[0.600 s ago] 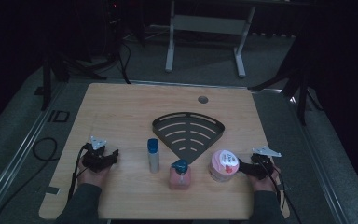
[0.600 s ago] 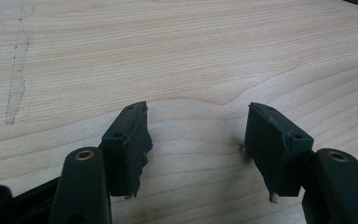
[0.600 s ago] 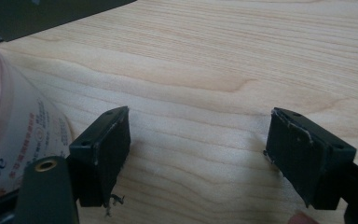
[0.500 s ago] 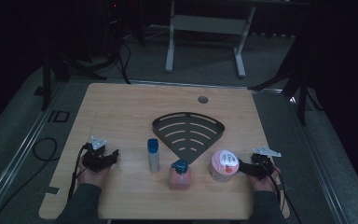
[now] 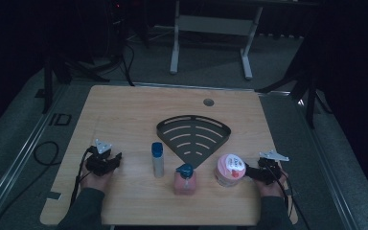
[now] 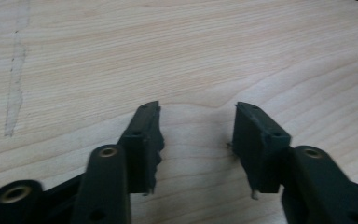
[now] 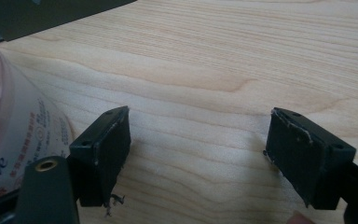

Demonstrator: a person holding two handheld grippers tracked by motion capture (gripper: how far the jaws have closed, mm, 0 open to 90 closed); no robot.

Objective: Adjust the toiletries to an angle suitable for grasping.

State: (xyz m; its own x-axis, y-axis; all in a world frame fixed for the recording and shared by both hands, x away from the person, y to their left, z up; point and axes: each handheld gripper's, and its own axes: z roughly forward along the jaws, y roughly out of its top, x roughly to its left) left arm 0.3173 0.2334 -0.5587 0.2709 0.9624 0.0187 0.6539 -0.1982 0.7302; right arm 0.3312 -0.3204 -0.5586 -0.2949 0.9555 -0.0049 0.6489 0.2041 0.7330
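Observation:
My left gripper (image 5: 113,161) rests on the wooden table (image 5: 124,110) near its front left, held by a hand. Its jaws stand open in the left gripper view (image 6: 198,144), with bare wood between them. My right gripper (image 5: 253,172) lies at the front right, just right of a pink jar (image 5: 229,169). Its jaws are wide open (image 7: 198,154) over bare wood. The pink jar (image 7: 9,121) sits just outside its left jaw.
A black fan-shaped slotted rack (image 5: 194,136) lies at the table's middle. In front of it stand a blue-capped bottle (image 5: 157,159) and a pink pump bottle (image 5: 185,179). A dark corner of the rack (image 7: 51,11) shows in the right gripper view. Beyond the table is a white stand (image 5: 211,28).

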